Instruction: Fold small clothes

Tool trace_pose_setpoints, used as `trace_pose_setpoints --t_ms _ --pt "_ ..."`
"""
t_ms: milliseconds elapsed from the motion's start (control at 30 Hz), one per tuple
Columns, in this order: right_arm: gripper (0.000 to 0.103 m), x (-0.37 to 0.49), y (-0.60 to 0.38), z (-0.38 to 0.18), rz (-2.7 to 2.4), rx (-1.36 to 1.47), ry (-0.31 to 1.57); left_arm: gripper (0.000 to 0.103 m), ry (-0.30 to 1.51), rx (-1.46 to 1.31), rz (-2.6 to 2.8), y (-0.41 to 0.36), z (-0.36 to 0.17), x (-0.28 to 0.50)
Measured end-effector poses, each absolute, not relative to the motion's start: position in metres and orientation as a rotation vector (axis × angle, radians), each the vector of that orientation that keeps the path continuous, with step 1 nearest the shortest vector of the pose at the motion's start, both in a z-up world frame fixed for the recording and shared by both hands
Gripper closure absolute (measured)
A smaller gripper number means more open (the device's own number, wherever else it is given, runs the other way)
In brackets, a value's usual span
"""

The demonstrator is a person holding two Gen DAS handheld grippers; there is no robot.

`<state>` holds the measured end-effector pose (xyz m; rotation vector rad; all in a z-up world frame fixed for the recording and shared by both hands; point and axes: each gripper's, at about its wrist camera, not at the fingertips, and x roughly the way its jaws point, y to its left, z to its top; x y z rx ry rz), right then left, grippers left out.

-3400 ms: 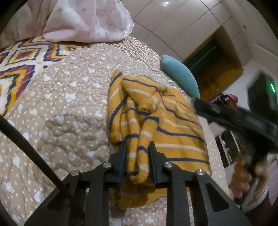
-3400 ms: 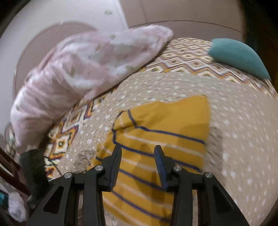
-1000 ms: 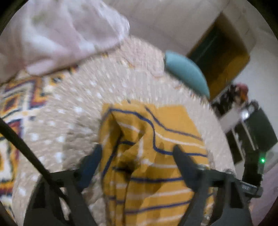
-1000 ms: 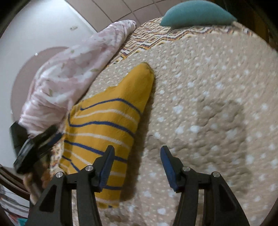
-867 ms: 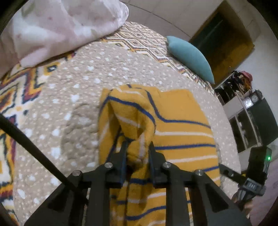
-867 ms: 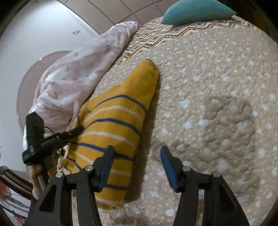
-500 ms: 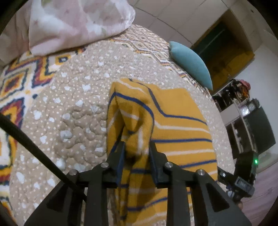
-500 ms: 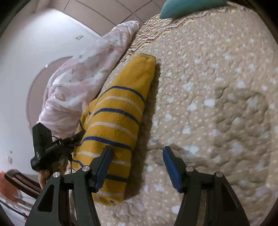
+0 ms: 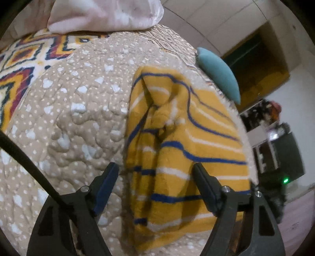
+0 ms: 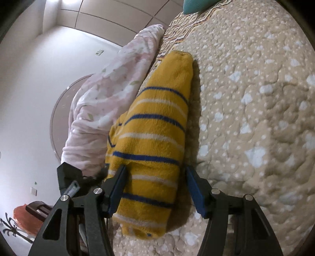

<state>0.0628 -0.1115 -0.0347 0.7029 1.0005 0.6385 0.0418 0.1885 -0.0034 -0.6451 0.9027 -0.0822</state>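
Note:
A mustard-yellow sweater (image 9: 196,137) with blue and white stripes lies folded on the beige dotted quilt (image 9: 74,110). My left gripper (image 9: 155,177) hovers over its near, bunched end. Its jaws are opening wide, the cloth lies below and between them, and neither pad presses on it. In the right wrist view the sweater (image 10: 157,122) runs away from me as a long folded strip. My right gripper (image 10: 155,187) is open and straddles its near end, with a gap at the right pad.
A pink floral duvet (image 9: 106,13) is heaped at the head of the bed, over a zigzag-patterned blanket (image 9: 23,59). A teal pillow (image 9: 218,76) lies at the far edge. A black cable (image 9: 25,163) crosses the left view. Bare quilt (image 10: 256,118) spreads right of the sweater.
My left gripper was pinching a fold of the sweater and has let it go, with its jaws now wide. My right gripper sank toward the sweater's near end and now straddles it.

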Motion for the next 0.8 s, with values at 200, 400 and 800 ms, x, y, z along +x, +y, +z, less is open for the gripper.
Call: trace_pose_setpoints --t_ms 200,400,800 --pt "0.069 0.077 -0.098 -0.031 0.648 0.719 1.048 0.081 0.923 -0.609 -0.084 0.165 0.023 0.038" --pt "0.071 0.025 -0.135 0.015 0.648 0.527 0.968 0.083 0.905 -0.579 -0.136 0.129 0.032 -0.006" --pt "0.054 -0.049 -0.179 0.018 0.512 0.345 0.95 0.041 0.806 -0.547 -0.1 0.11 0.08 -0.033"
